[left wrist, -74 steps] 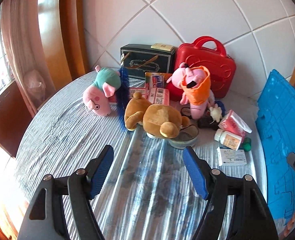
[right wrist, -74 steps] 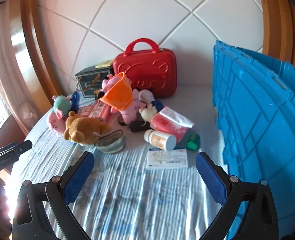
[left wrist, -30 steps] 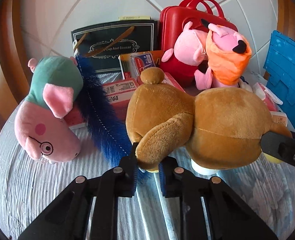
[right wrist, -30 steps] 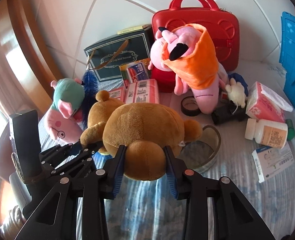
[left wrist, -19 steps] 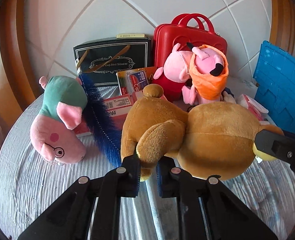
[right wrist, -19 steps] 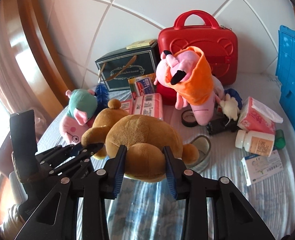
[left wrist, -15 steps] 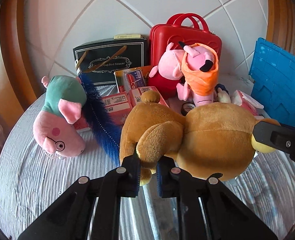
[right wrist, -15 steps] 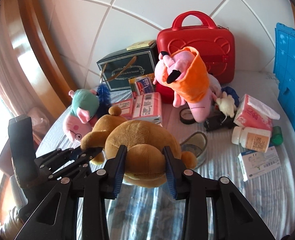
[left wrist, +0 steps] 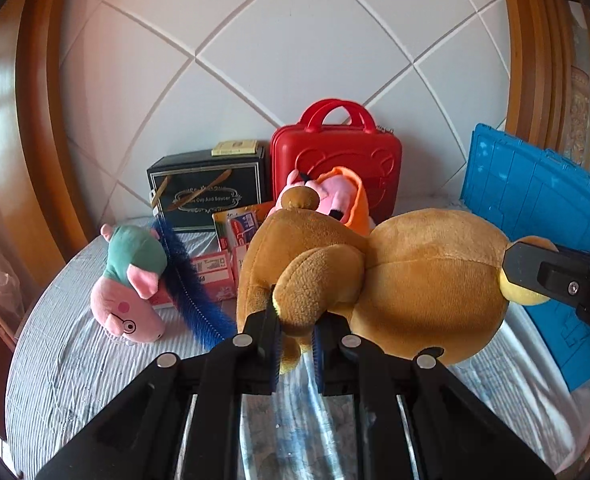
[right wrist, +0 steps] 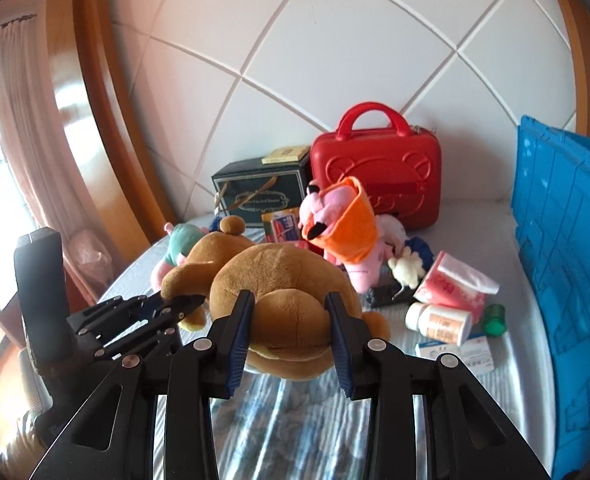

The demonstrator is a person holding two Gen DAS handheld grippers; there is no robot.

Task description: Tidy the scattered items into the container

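Observation:
A brown plush bear (left wrist: 407, 276) hangs in the air between both grippers, above the striped cloth. My left gripper (left wrist: 295, 320) is shut on the bear's arm. My right gripper (right wrist: 291, 320) is shut on the bear's body (right wrist: 279, 284); its tip shows at the right of the left wrist view (left wrist: 551, 276). The blue crate (left wrist: 543, 216) stands at the right, also in the right wrist view (right wrist: 567, 248).
On the cloth lie a pig plush in green (left wrist: 131, 280), a blue brush (left wrist: 191, 284), card boxes (left wrist: 211, 268), a pig plush in orange (right wrist: 347, 232), a tissue pack (right wrist: 455, 284), a pill bottle (right wrist: 439, 322), a green cap (right wrist: 494, 319). A red case (right wrist: 379, 176) and a black gift box (right wrist: 263, 192) stand by the wall.
Both grippers closed on the bear and have lifted it off the cloth; it now hangs higher and nearer the blue crate than half a second ago.

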